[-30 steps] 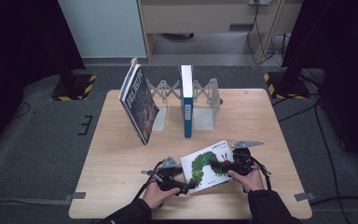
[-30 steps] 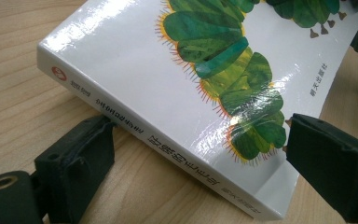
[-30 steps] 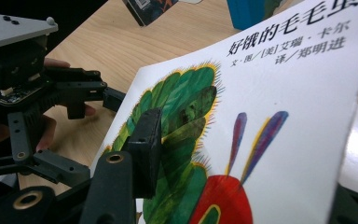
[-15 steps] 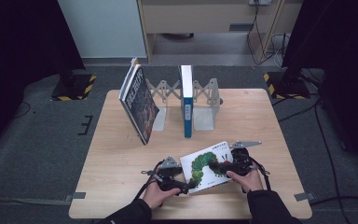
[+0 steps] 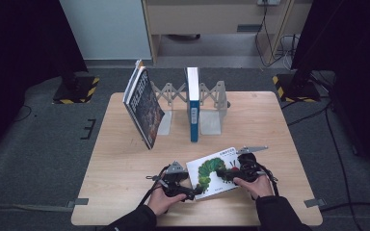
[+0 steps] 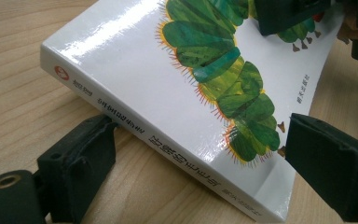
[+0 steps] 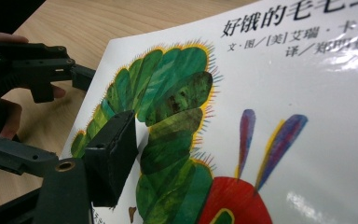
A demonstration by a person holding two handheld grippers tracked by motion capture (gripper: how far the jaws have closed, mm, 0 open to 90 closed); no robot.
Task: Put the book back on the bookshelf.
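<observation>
A white picture book [image 5: 213, 172] with a big green caterpillar on its cover lies flat on the wooden table [image 5: 125, 159], low and a little right of the middle of the high view. It sits near the front edge, between the two hands.

The left gripper [image 5: 189, 189] is at the book's lower left corner. In the left gripper view its two black jaws stand wide apart. One jaw is at the lower left of that frame, just beside the book's spine. The other jaw is at the right of the frame, by the cover's edge. The book [image 6: 177, 88] lies between them, and I cannot tell if the jaws press on it.

The right gripper [image 5: 227, 174] is over the right part of the book. Its jaws have just been opening. In the right gripper view one black jaw rises at the lower left, over the green caterpillar on the cover [image 7: 261, 116]. The other jaw is out of the frame. The jaws look about half open, and they do not seem to pinch the book.

At the top of the table in the high view stands a grey rack [image 5: 211, 103]. A blue book [image 5: 192, 103] stands upright in it. A dark book [image 5: 143, 107] leans at its left end, tilted
</observation>
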